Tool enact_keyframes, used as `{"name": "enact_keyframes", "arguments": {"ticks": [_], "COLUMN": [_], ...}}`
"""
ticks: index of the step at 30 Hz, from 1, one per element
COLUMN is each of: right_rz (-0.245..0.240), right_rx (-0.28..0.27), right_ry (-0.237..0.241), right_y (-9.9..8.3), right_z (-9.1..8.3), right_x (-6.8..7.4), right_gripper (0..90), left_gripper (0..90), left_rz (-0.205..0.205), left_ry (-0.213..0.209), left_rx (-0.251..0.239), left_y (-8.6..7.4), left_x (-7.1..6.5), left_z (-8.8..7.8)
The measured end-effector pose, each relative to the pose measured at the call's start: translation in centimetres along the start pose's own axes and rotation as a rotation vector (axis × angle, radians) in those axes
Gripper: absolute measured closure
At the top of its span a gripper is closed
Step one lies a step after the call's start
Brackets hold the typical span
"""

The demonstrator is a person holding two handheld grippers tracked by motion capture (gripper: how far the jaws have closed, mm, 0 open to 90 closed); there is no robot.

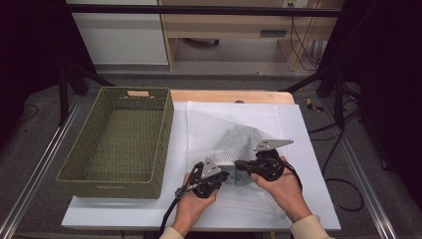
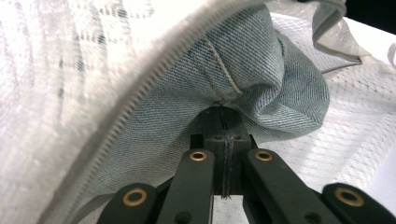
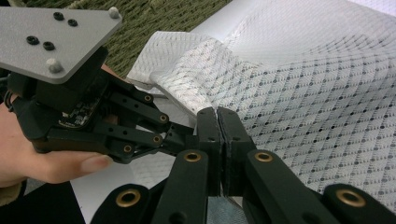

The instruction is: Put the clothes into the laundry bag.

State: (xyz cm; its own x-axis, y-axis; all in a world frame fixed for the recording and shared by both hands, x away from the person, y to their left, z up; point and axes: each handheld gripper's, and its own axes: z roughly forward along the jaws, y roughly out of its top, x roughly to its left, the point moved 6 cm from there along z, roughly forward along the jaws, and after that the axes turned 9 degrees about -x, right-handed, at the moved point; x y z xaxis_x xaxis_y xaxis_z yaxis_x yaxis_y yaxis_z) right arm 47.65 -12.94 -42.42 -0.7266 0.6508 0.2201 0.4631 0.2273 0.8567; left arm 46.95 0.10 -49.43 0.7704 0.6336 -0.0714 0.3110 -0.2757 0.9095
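Left tongs [image 2: 223, 122] clamp denim [image 2: 261, 70] inside mesh bag [image 3: 299, 93]; right tongs [image 3: 218, 122] seemingly pinch mesh.

Most of the denim garment [image 2: 243, 70] lay hidden inside the mesh bag [image 1: 234, 124]; above its zipper edge [image 2: 140, 93] the mesh blurred out. Against the denim, the left gripper [image 2: 224, 114] had its jaw tips buried.

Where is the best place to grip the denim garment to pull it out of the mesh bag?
Probably the stitched seam fold of the denim garment, approached from the zipper opening of the mesh bag. That fold bulges out there, thick and exposed; the left gripper is shut on it.
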Motion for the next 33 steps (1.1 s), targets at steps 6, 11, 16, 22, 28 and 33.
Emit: {"name": "enact_keyframes", "arguments": {"ticks": [6,11,16,22,28,33], "right_rz": [0.003,-0.004,-0.005,0.002,0.007,0.006], "right_rx": [0.008,0.019,0.027,0.027,0.027,0.028], "right_ry": [-0.007,-0.012,-0.014,-0.021,-0.023,-0.02], "right_y": [-0.2,-0.5,-0.8,-1.3,-1.5,-1.6], "right_z": [0.0,0.2,0.3,0.5,0.7,0.7], "right_x": [-0.1,0.0,0.1,-0.2,-0.1,0.0], "right_gripper": [89.1,89.1,89.1,89.1,89.1,89.1], "left_gripper": [90.0,90.0,90.0,90.0,90.0,90.0], "left_rz": [-0.001,0.001,0.005,0.009,0.032,0.029], "left_ry": [0.007,0.013,0.021,0.034,0.044,0.053], "left_rx": [0.0,0.002,0.001,0.002,0.009,0.009], "left_y": [0.2,0.2,0.2,0.2,0.3,0.5], "left_x": [0.2,0.2,0.3,0.4,0.4,0.5], "left_z": [0.3,0.4,0.7,1.0,1.4,1.8]}}
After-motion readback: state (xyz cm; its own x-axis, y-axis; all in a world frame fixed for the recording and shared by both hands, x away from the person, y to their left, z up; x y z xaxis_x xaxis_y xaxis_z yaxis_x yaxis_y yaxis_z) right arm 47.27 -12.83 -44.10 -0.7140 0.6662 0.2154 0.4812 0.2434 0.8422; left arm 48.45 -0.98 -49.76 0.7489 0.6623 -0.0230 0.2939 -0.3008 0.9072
